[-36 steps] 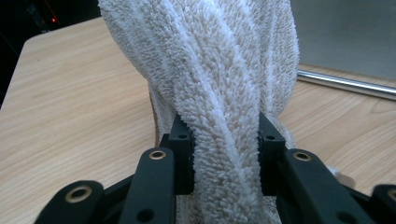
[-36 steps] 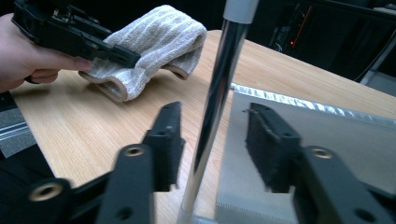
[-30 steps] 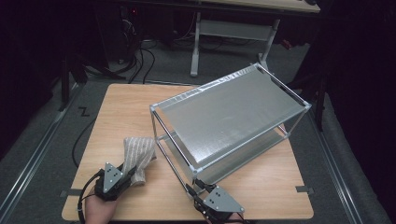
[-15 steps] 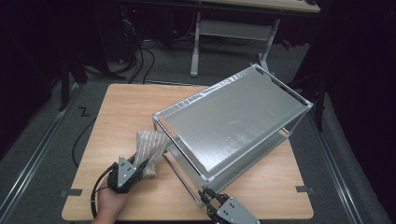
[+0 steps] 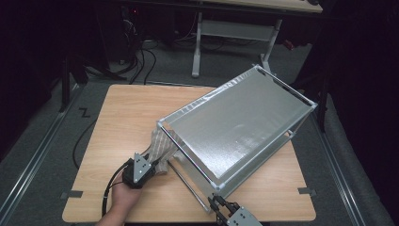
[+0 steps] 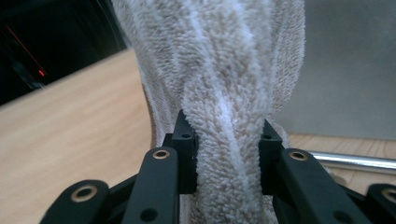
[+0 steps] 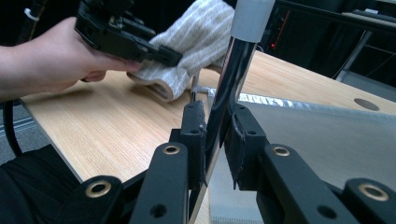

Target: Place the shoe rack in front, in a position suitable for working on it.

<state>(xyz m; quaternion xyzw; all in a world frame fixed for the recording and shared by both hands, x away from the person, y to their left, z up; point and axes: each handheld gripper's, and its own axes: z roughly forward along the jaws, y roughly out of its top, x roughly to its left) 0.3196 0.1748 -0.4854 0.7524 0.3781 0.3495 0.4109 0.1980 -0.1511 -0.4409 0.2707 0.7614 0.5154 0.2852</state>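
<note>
Where the high view looks down on the table (image 5: 117, 117), a metal rack (image 5: 235, 136) stands skewed across its right half, one corner reaching toward the near edge. The left gripper (image 5: 139, 170) sits at the rack's left near side, pinching a striped towel (image 5: 160, 148) that lies on the wood and touches the rack's frame. The right gripper (image 5: 225, 210) is at the near edge, its tips at the rack's nearest corner leg.

Seen from the left gripper view, the towel (image 6: 224, 84) runs up between the two black jaws, bunched into a thick fold. Its jaws have just been closing, and both pads press into the pile. The wood (image 6: 70, 126) lies to the left, and the rack's grey shelf (image 6: 350, 70) stands behind on the right, a chrome bar below it.

In the right gripper view, the jaws are clamped on a chrome leg (image 7: 229, 93) of the rack, which rises upright between the pads. Farther off, a hand (image 7: 51, 60) holds the left gripper (image 7: 163, 53), which grips the towel (image 7: 196, 42) just above the wood. The rack's lower shelf (image 7: 327, 135) spreads to the right.
</note>
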